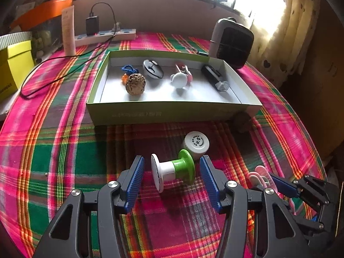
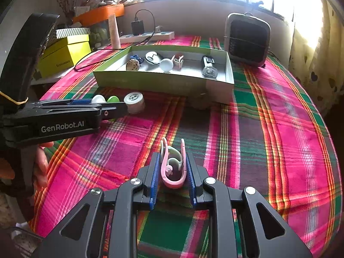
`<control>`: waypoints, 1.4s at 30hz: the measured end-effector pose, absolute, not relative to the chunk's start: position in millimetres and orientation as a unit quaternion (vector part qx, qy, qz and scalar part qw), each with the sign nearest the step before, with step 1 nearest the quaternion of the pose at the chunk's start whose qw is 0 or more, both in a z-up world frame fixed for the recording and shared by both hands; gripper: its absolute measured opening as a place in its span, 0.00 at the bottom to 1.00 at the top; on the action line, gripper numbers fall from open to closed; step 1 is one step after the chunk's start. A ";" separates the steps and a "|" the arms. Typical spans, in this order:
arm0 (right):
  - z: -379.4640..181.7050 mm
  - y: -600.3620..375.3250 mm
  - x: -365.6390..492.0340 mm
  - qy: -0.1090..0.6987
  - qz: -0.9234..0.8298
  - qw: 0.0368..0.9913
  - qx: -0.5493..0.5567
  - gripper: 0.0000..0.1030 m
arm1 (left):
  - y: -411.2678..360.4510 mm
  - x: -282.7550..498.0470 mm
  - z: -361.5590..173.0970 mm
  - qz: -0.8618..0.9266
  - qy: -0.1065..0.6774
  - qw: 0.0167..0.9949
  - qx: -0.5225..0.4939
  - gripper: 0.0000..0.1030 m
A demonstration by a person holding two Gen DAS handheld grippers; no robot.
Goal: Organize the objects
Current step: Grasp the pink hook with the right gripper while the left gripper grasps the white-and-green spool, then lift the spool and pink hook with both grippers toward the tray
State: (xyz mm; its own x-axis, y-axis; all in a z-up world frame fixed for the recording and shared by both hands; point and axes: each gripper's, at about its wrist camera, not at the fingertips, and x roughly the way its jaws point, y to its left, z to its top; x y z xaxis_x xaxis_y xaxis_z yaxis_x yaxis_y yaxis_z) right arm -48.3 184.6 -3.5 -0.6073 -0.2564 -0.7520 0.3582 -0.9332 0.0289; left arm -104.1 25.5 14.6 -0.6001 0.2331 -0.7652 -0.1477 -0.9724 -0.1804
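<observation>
Spool (image 1: 173,169), white-green, lay on side on plaid cloth (image 1: 64,150) between parted pads of left gripper (image 1: 171,181), untouched. Pink clip (image 2: 173,165) was pinched in closed right gripper (image 2: 173,172). Risks judged: round spool could be rolled away by uneven closing; neighbouring white cap (image 1: 196,144) knocked; springy clip squeezed out before box (image 1: 172,111).

black tool (image 1: 172,178), blue ribbed pads (image 2: 155,177), silver screws

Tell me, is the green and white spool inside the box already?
No, the green and white spool lies on the plaid cloth in front of the box, between the open left gripper's blue pads.
</observation>
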 end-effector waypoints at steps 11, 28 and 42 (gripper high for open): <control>-3.6 184.1 -48.1 0.063 -0.895 0.171 0.408 0.24 | 24.3 -105.1 14.1 0.897 -0.047 0.095 -0.428 0.42; -3.5 182.2 -46.8 0.068 -0.896 0.167 0.406 0.24 | 20.0 -101.0 14.4 0.897 -0.056 0.102 -0.426 0.32; -3.0 180.0 -46.8 0.070 -0.897 0.157 0.407 0.24 | 16.9 -88.8 14.4 0.896 -0.067 0.112 -0.425 0.32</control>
